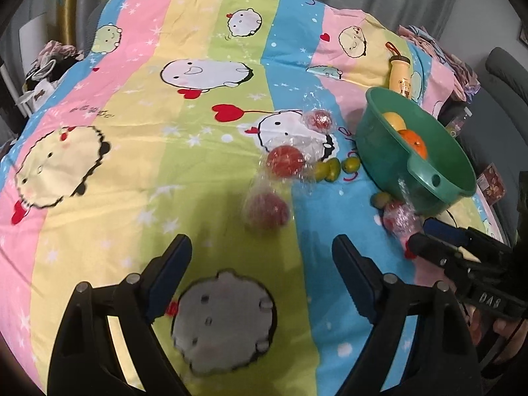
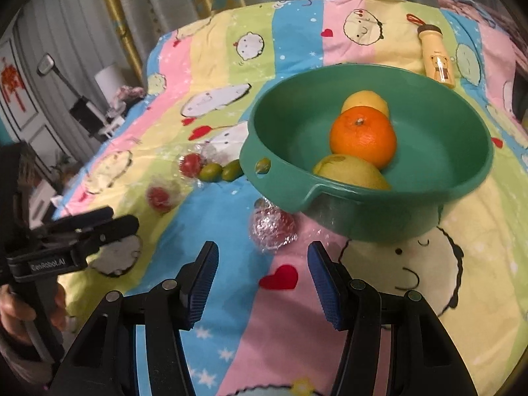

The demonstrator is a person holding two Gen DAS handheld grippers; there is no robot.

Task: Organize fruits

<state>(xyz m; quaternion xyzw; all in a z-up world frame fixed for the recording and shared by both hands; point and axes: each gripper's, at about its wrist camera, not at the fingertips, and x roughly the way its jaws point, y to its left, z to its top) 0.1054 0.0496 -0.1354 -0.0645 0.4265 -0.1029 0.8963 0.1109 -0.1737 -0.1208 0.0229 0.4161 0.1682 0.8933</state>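
Note:
My left gripper [image 1: 262,259] is open above the striped cartoon bedspread [image 1: 132,151]. A red fruit in clear wrap [image 1: 267,211] lies just ahead of its fingertips, apart from them. Two more wrapped red fruits [image 1: 285,161] [image 1: 318,119] lie farther on, with small green fruits [image 1: 326,169] beside them. My right gripper [image 2: 264,257] is open too, with nothing between its fingers. A wrapped red fruit [image 2: 272,227] sits just beyond it, against the green basin [image 2: 297,125]. In the basin are an orange [image 2: 363,135] and two yellow fruits [image 2: 364,100] [image 2: 349,171].
A cream bottle with a bear print [image 2: 437,59] lies on the bedspread behind the basin. Curtains hang at the back. A chair [image 1: 505,76] and heaped clothes stand at the right. The left gripper [image 2: 109,221] shows at the left edge of the right wrist view.

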